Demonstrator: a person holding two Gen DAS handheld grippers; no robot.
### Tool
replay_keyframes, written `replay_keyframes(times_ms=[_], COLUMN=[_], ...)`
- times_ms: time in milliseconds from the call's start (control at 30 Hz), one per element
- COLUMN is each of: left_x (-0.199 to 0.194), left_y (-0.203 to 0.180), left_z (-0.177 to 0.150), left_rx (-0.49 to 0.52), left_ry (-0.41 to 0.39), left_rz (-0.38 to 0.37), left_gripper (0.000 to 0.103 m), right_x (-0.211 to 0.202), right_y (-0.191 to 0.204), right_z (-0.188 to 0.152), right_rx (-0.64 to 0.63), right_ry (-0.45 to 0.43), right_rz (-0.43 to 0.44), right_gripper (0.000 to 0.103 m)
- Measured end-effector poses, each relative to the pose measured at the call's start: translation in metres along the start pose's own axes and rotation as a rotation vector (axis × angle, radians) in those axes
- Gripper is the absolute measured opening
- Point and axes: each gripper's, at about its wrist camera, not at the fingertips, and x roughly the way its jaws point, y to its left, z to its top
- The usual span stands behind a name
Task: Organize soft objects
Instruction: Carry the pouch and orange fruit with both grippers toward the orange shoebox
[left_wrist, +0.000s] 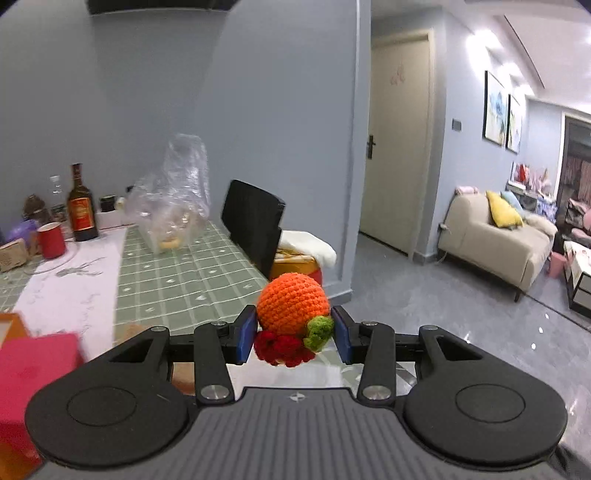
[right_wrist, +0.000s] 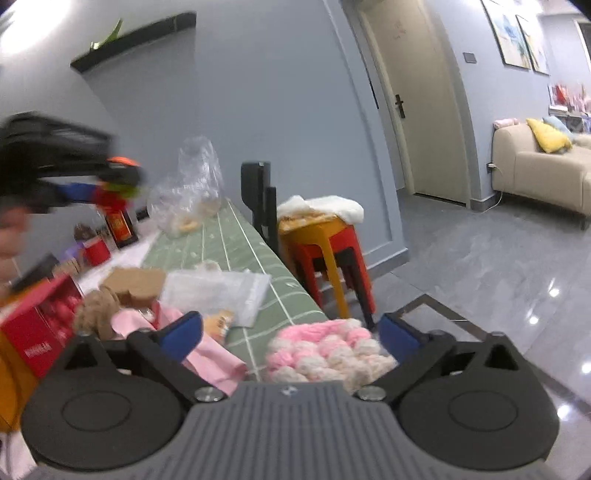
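My left gripper (left_wrist: 294, 334) is shut on a crocheted orange ball (left_wrist: 293, 308) with a green leaf and red tufts, held up in the air beyond the table's edge. In the right wrist view the same gripper (right_wrist: 114, 188) shows blurred at the upper left with the toy in it. My right gripper (right_wrist: 291, 332) stands open near the table's corner, and a pink-and-white fluffy knit piece (right_wrist: 328, 354) lies between its blue pads without being pressed. A pink cloth (right_wrist: 210, 354) and a brown plush toy (right_wrist: 98, 314) lie to the left.
The table has a green checked cloth (right_wrist: 255, 258). On it stand a clear plastic bag (left_wrist: 173, 192), a bottle (left_wrist: 82, 206), a red cup (left_wrist: 51, 240), a red box (right_wrist: 37, 332), a cardboard piece and a zip bag (right_wrist: 218, 291). A black chair (left_wrist: 255, 225) and stacked stools (right_wrist: 325, 251) stand beside it.
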Motion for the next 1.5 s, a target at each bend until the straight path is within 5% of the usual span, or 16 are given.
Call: replay_keyframes(times_ms=[300,400,733,900,1133,1367,1500], left_x=[-0.057,-0.067,-0.105,-0.146,-0.22,-0.301,-0.319], left_y=[0.032,0.038,0.046,0.06,0.093,0.134,0.174], left_z=[-0.059,-0.074,-0.089,-0.089,-0.089,-0.107,-0.106], left_rx=[-0.059,-0.076,-0.099,-0.172,-0.243,-0.307,-0.369], left_ry=[-0.011,-0.001,-0.065,-0.185,-0.304,-0.466,-0.478], left_rz=[0.054,0.095,0.114,0.112,0.12,0.251,0.274], left_gripper=[0.049,0.049,0.049,0.049,0.049,0.049,0.049], right_x=[0.07,0.077,0.059,0.024,-0.025,-0.063,-0.074], right_y=[-0.008,-0.006,-0.003,0.015,0.077,0.166,0.225], right_z=[0.004,0.001,-0.001,0.011,0.031,0.036,0.036], right_rx=[-0.071,-0.117,-0.194,-0.206,-0.239,-0.255,-0.3], right_ry=[0.253,0.284,0.245,0.145,0.037,-0.074,-0.104], right_rz=[-0.047,-0.037,-0.041,0.023,0.208,0.495,0.63], right_gripper=[0.1,0.074,0.053,0.045,0.045,0.045,0.046])
